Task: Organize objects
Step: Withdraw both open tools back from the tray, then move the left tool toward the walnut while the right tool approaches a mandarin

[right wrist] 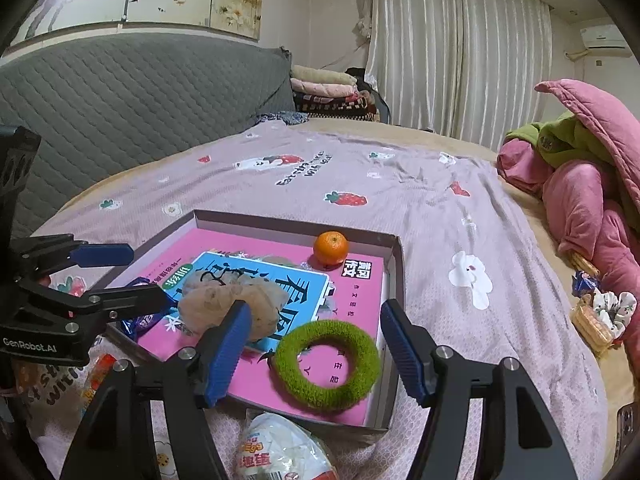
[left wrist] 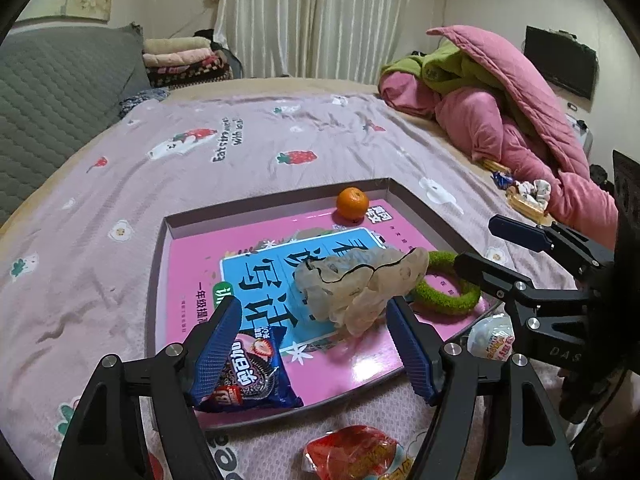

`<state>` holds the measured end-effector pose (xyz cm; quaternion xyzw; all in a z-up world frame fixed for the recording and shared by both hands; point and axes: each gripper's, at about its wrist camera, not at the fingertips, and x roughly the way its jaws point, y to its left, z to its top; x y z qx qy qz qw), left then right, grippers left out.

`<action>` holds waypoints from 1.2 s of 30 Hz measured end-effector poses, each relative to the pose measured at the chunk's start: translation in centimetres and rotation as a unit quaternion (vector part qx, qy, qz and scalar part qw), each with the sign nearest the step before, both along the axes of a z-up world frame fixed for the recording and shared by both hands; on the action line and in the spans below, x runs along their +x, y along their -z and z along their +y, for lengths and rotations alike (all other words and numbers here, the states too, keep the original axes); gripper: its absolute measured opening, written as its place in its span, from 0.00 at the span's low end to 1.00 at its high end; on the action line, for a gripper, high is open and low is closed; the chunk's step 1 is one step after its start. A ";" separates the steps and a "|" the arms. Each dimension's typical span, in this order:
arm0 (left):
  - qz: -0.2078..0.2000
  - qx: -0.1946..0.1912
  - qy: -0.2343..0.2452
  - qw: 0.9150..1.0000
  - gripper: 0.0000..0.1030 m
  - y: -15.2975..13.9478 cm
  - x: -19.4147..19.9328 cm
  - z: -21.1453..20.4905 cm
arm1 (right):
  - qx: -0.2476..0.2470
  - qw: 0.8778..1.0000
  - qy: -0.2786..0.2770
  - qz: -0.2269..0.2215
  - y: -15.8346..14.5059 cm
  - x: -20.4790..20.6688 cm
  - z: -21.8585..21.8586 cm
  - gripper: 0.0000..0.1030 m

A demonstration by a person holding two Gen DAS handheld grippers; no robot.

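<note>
We see a shallow cardboard tray (right wrist: 394,264) lined by a pink book with a sky-blue title panel (right wrist: 352,300). On it sit a round orange mandarin (right wrist: 330,248), a fuzzy grass-green ring (right wrist: 326,364) and a blue cookie packet (left wrist: 248,376). The mauve bedsheet (left wrist: 240,152) carries red strawberries and white flowers.

even, soft indoor light, faint shadows, sharp centre, strong fisheye bending and dark corners

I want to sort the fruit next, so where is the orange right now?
The orange sits in the far corner of the shallow box, on the pink book, beyond the green fuzzy ring.
</note>
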<state>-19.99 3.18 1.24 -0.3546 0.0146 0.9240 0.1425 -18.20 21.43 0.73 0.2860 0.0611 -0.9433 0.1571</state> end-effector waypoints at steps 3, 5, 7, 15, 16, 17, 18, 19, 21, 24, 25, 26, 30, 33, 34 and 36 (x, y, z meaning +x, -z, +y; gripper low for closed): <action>0.011 -0.005 -0.006 1.000 0.74 -0.2 0.6 -0.2 | -0.003 1.000 0.001 0.004 -0.2 0.1 0.1 0.65; 0.016 -0.008 -0.008 1.000 0.74 -0.3 0.9 -0.2 | -0.005 1.000 0.002 0.007 -0.3 0.3 0.2 0.65; 0.021 -0.014 -0.013 1.000 0.74 -0.3 1.3 -0.3 | -0.009 1.000 0.003 0.010 -0.4 0.5 0.3 0.65; 0.023 -0.030 -0.035 0.999 0.74 0.1 2.9 0.2 | -0.048 0.999 0.005 0.004 -0.6 1.1 0.8 0.65; 0.029 -0.030 -0.036 0.998 0.74 -0.1 3.3 0.3 | -0.049 0.999 0.007 0.006 -0.7 1.3 1.0 0.65; 0.035 -0.033 -0.038 0.998 0.74 -0.3 3.6 0.5 | -0.049 0.999 0.008 0.007 -0.7 1.6 1.1 0.65; 0.040 -0.036 -0.040 0.998 0.74 -0.5 3.9 0.6 | -0.049 0.999 0.007 0.007 -0.7 1.8 1.1 0.65; 0.047 -0.038 -0.042 0.997 0.74 -0.6 4.3 0.8 | -0.049 0.999 0.007 0.007 -0.7 2.1 1.1 0.65; 0.056 -0.041 -0.045 0.997 0.74 -0.9 5.0 0.9 | -0.049 0.999 0.002 0.007 -0.7 2.6 1.0 0.65; 0.058 -0.039 -0.055 0.996 0.74 -1.0 6.1 1.0 | -0.029 0.999 -0.004 0.019 -0.8 3.6 0.4 0.65; 0.056 -0.036 -0.060 0.996 0.74 -0.9 6.5 1.0 | -0.022 0.999 -0.007 0.025 -1.0 4.1 0.2 0.65; 0.053 -0.033 -0.064 0.996 0.74 -0.8 6.9 0.9 | -0.019 0.999 -0.010 0.030 -1.1 4.5 0.1 0.65; 0.039 -0.014 -0.082 0.996 0.74 -0.5 7.9 0.5 | -0.008 0.999 -0.018 0.042 -1.3 5.8 -0.3 0.67; 0.029 -0.010 -0.093 0.995 0.74 -0.2 8.5 0.4 | 0.000 0.998 -0.024 0.052 -1.6 6.8 -0.4 0.67; 0.029 -0.014 -0.098 0.995 0.74 -0.2 8.8 0.4 | 0.000 0.998 -0.025 0.055 -1.7 7.1 -0.3 0.67; 0.031 -0.020 -0.103 0.994 0.74 -0.2 9.2 0.5 | -0.003 0.998 -0.027 0.059 -1.9 7.7 -0.1 0.67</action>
